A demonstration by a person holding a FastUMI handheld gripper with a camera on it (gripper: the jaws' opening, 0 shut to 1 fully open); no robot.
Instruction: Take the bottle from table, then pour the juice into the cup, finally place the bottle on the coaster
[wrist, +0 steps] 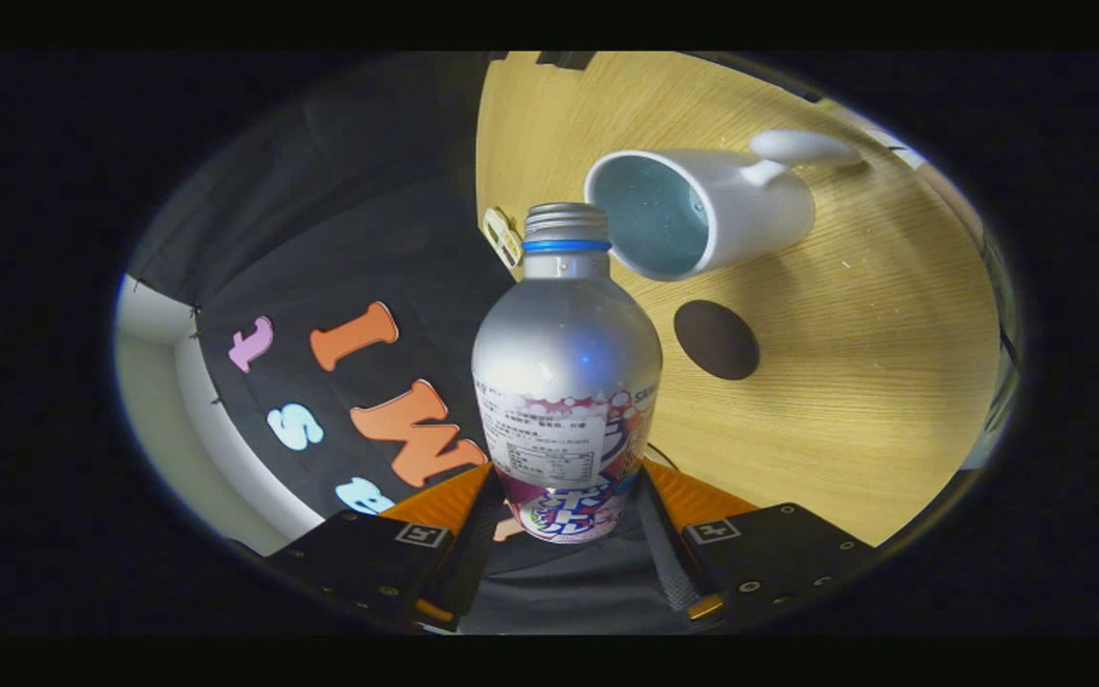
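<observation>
Now the jaws (564,520) clamp the bottle (566,382) low on its body, its long axis running straight ahead, mouth beside the cup (702,215) rim; coaster (716,339) nearby on the counter (874,382).

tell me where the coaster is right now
In the gripper view the coaster lies flat on the wooden table, beyond the tool that grips the bottle, just past the bottle's shoulder and close beside the cup.

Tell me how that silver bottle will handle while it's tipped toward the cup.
The bottle looks like rigid metal, so it probably won't dent between the jaws. Its smooth, rounded body could slip or twist. Its mouth has no cap, so contents may spill toward the cup.
</observation>
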